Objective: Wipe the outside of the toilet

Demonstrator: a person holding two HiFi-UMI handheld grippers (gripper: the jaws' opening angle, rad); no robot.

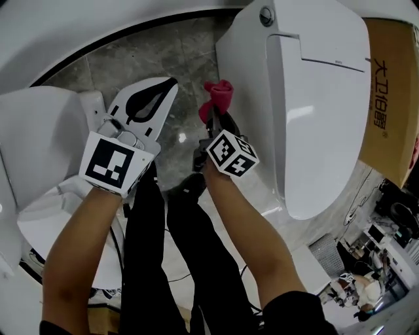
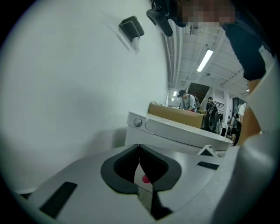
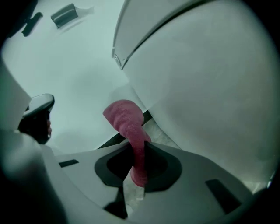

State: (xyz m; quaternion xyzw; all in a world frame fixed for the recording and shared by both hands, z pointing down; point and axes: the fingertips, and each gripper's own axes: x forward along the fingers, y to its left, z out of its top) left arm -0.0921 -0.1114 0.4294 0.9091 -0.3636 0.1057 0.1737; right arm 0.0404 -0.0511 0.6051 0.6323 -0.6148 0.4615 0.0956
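The white toilet (image 1: 314, 111) stands at the right with its lid down and a round flush button (image 1: 266, 14) on top. It also shows in the left gripper view, as the toilet (image 2: 175, 131), and fills the right gripper view as a white side wall (image 3: 205, 87). My right gripper (image 1: 214, 112) is shut on a pink cloth (image 1: 219, 93), whose bunched end (image 3: 126, 116) sticks up beyond the jaws, close beside the toilet's left side. I cannot tell if the cloth touches it. My left gripper (image 1: 169, 85) hangs left of the cloth over the floor, jaws shut with nothing in them.
Grey marble floor (image 1: 163, 52) lies between the toilet and a second white fixture (image 1: 39, 124) at the left. A cardboard box (image 1: 389, 98) stands behind the toilet's right side. A curved white wall (image 2: 65, 87) rises at the back. My black-trousered legs (image 1: 190, 262) are below.
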